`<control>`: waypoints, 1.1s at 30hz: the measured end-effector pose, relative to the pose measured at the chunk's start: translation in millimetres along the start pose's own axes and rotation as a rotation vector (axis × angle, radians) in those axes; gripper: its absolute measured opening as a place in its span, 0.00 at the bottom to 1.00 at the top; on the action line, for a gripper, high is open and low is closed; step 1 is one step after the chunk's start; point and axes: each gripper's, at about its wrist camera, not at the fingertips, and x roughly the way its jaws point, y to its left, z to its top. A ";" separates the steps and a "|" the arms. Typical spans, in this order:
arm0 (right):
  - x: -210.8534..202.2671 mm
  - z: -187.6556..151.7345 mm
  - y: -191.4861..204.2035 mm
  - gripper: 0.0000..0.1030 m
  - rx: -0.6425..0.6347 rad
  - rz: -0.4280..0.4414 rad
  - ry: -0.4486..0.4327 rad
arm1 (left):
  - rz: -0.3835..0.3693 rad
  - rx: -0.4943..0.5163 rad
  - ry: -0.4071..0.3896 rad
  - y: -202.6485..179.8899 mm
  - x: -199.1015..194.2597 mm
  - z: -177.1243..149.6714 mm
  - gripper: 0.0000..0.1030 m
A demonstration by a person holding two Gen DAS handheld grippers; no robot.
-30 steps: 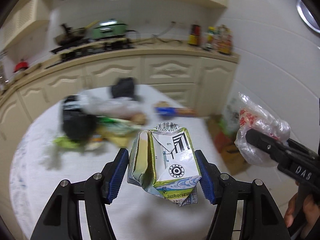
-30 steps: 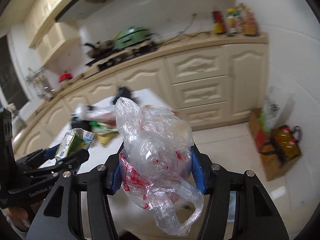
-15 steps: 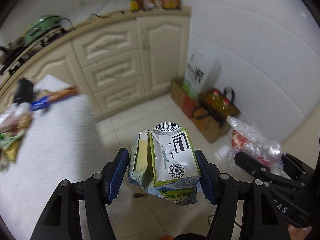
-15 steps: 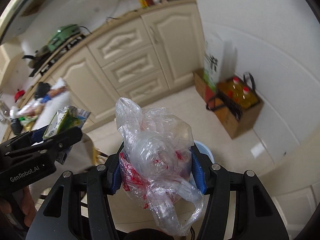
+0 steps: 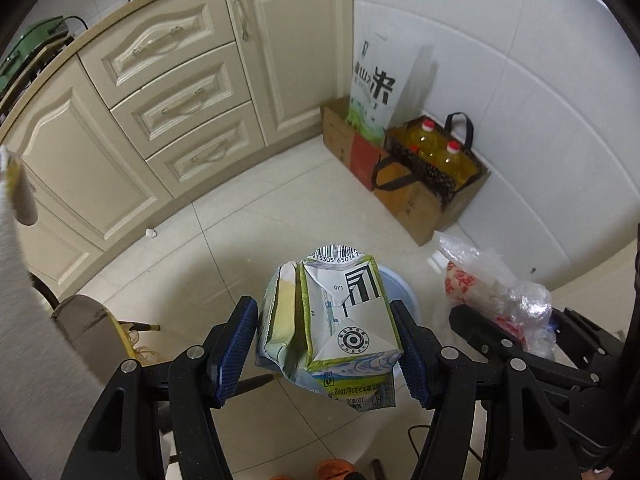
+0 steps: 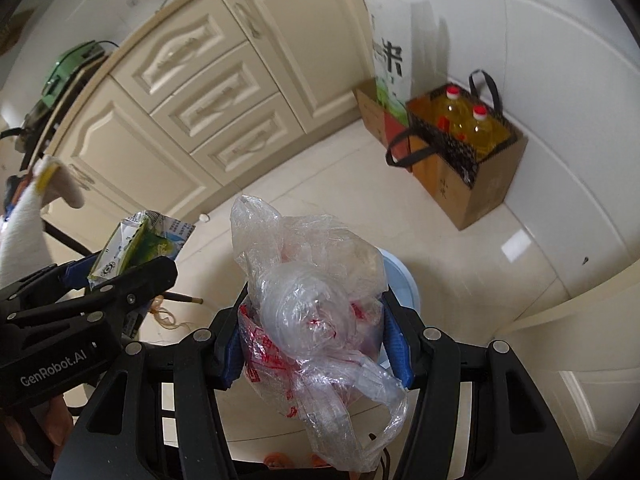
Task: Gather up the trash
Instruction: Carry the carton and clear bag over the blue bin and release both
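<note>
My left gripper (image 5: 326, 344) is shut on a crushed green and white milk carton (image 5: 332, 320), held in the air over the floor. The carton also shows in the right wrist view (image 6: 136, 240). My right gripper (image 6: 314, 340) is shut on a crumpled clear plastic bag (image 6: 312, 304) with red print; the bag also shows at the right of the left wrist view (image 5: 496, 296). A pale blue bin (image 5: 402, 292) stands on the floor right below both grippers, mostly hidden behind the carton; its rim shows behind the bag in the right wrist view (image 6: 402, 284).
Cream kitchen cabinets (image 5: 168, 92) run along the back. A cardboard box with oil bottles in a black bag (image 5: 436, 160) and a white rice bag (image 5: 372, 92) stand by the tiled wall. The white table edge (image 5: 24, 320) is at the left, a stool (image 5: 84, 320) beside it.
Both grippers have swung further from the table and tilted down toward the floor, still holding the carton and the bag. The blue bin has come into view below them.
</note>
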 end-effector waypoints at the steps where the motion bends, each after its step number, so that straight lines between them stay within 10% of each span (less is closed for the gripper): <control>1: 4.8 -0.4 -3.1 0.56 0.006 0.001 0.007 | 0.000 0.004 0.001 -1.6 8.0 5.0 0.60; 22: 42.5 0.6 3.1 0.60 0.002 0.015 0.065 | 0.064 -0.024 0.021 -0.3 25.5 -3.0 0.73; 27: 41.5 4.0 13.8 0.79 -0.017 -0.014 0.061 | 0.079 -0.030 -0.001 -0.6 11.3 -9.0 0.74; 33: 21.5 5.7 22.5 0.81 -0.026 -0.019 0.031 | 0.070 -0.036 -0.031 -1.9 -12.9 -17.1 0.74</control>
